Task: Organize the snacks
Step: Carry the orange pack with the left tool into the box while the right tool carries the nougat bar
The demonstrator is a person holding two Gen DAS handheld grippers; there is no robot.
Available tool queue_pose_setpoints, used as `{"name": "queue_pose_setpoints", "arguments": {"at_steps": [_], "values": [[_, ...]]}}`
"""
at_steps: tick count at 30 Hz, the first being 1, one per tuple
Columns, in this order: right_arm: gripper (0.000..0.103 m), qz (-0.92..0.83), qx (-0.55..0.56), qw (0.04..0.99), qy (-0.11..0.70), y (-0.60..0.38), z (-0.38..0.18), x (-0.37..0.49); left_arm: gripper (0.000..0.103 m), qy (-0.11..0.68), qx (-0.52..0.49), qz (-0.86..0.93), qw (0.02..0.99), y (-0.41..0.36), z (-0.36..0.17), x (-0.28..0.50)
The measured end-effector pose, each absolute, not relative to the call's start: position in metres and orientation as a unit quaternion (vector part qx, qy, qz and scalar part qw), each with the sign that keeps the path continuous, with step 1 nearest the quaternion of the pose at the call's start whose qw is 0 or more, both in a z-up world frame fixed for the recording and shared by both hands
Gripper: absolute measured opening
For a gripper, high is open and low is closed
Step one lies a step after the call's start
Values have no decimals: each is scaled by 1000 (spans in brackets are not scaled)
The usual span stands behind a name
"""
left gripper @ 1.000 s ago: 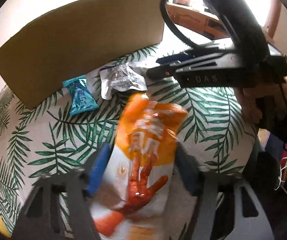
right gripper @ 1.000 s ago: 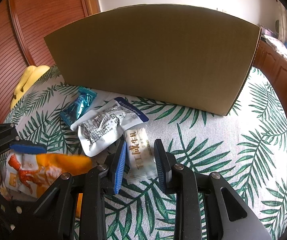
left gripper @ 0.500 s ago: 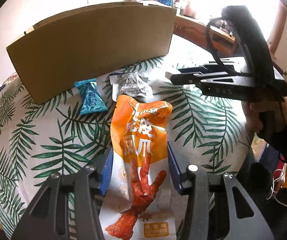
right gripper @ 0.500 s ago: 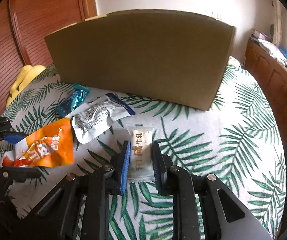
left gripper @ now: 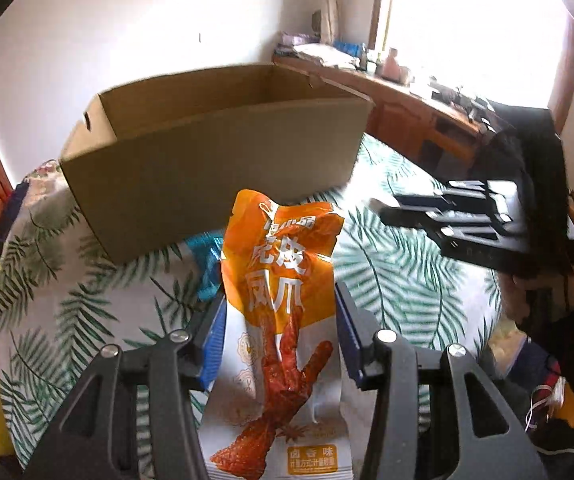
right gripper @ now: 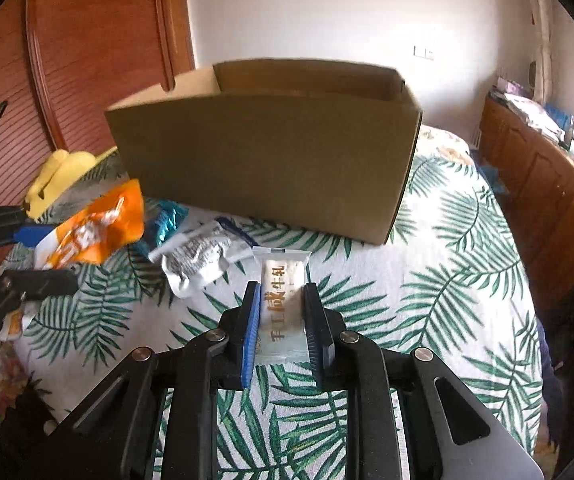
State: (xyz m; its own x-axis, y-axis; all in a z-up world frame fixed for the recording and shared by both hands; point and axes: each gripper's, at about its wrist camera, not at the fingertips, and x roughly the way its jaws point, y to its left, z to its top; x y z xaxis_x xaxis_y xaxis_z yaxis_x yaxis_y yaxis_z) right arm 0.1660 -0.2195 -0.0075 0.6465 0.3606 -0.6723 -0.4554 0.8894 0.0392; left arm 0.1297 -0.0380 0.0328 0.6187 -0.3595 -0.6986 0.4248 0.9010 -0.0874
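My left gripper [left gripper: 281, 316] is shut on an orange chicken-feet snack bag [left gripper: 283, 300] and holds it raised above the leaf-print tablecloth, in front of the open cardboard box [left gripper: 215, 160]. The bag also shows in the right wrist view [right gripper: 95, 228]. My right gripper [right gripper: 281, 308] is shut on a small white nougat packet [right gripper: 281, 292], lifted off the cloth before the box [right gripper: 267, 160]. A blue candy packet [right gripper: 165, 220] and a white-grey packet [right gripper: 199, 256] lie on the cloth to the left of it.
The leaf-print tablecloth [right gripper: 447, 300] covers a round table. A yellow plush object [right gripper: 55, 176] lies at the left edge. A wooden cabinet [right gripper: 547, 184] stands to the right, a wooden door [right gripper: 67, 60] behind left. The box interior is partly visible.
Both grippers have risen with their packets, so the box's open top now shows. The right gripper closed on the nougat packet and lifted it off the cloth.
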Motion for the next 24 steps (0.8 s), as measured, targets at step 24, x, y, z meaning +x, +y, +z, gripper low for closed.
{"name": "queue_pose_setpoints", "arguments": {"at_steps": [24], "values": [[19, 244, -93, 925, 276, -197, 69, 211, 47, 292, 16, -195, 936, -26, 94, 222]]}}
